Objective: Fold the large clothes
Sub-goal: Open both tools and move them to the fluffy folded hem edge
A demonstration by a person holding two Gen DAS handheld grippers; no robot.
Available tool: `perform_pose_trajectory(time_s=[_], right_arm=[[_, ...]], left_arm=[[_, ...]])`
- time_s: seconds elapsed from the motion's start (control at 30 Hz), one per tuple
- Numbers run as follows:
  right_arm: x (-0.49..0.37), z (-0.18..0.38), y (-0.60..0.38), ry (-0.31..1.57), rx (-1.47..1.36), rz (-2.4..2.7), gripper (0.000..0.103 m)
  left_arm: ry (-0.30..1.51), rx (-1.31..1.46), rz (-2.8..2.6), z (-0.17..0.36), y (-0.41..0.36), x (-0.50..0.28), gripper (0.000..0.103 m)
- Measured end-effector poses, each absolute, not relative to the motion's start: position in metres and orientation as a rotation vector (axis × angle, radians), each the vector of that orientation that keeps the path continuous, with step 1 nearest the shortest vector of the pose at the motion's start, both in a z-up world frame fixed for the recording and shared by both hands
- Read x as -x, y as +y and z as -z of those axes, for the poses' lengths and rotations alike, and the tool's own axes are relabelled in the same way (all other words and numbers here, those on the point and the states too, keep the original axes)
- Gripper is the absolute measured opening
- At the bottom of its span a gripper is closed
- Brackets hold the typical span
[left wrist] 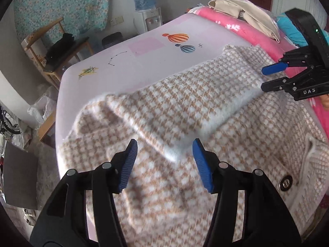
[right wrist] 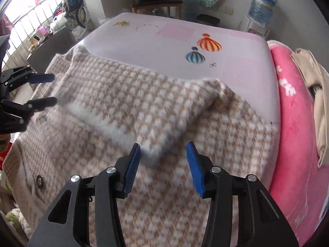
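Sleeve (left wrist: 164,111) just laid across coat (right wrist: 164,205) on bed (left wrist: 144,49); both grippers, L (left wrist: 164,164) and R (right wrist: 163,164), half-open, empty. Next: regrasp hem/side for body fold.

A coat (left wrist: 185,123) is lying across the near part of the bed (left wrist: 144,53), one sleeve (left wrist: 174,107) folded over its body. A blanket (left wrist: 226,26) is lying along the bed's right side, a garment (left wrist: 242,12) resting on it. Beyond the bed, a water dispenser (left wrist: 148,18) and a chair (left wrist: 55,47) are standing by the wall.
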State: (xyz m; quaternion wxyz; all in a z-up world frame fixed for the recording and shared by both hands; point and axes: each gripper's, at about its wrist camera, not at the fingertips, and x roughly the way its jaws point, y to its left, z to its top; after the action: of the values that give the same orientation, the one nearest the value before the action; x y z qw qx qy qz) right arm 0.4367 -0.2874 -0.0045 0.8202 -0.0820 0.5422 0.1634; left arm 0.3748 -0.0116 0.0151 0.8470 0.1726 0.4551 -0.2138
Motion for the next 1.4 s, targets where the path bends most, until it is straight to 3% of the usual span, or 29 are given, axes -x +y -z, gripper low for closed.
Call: perform_pose_trajectory(time_s=[0.1, 0.17, 0.23, 0.37, 0.63, 0.97, 1.27, 1.4], right_arm=[[-0.398, -0.020, -0.309, 1.119, 0.158, -0.293, 0.048], [-0.369, -0.045, -0.315, 1.061, 0.117, -0.323, 0.061], [-0.340, -0.064, -0.318, 1.019, 0.042, -0.378, 0.067], [-0.292, -0.074, -0.311, 1.013, -0.081, -0.479, 0.068], [-0.225, -0.027, -0.282, 1.145, -0.175, -0.519, 0.068], [-0.207, 0.004, -0.268, 1.181, -0.201, -0.441, 0.060], [-0.214, 0.027, -0.269, 1.251, -0.216, -0.356, 0.060], [-0.212, 0.015, -0.259, 1.217, -0.135, -0.335, 0.072]], left_arm=[[0.938, -0.324, 0.408, -0.042, 0.020, -0.343, 0.059], [0.922, -0.259, 0.389, -0.057, 0.042, -0.318, 0.063], [0.917, -0.181, 0.362, -0.066, 0.062, -0.296, 0.064], [0.934, -0.041, 0.317, -0.058, 0.088, -0.248, 0.064], [0.962, 0.044, 0.189, -0.008, 0.103, -0.185, 0.064], [0.969, 0.040, 0.191, 0.022, 0.095, -0.173, 0.063], [1.032, 0.006, 0.088, 0.027, 0.090, -0.179, 0.063], [1.034, -0.038, 0.036, 0.030, 0.086, -0.179, 0.069]])
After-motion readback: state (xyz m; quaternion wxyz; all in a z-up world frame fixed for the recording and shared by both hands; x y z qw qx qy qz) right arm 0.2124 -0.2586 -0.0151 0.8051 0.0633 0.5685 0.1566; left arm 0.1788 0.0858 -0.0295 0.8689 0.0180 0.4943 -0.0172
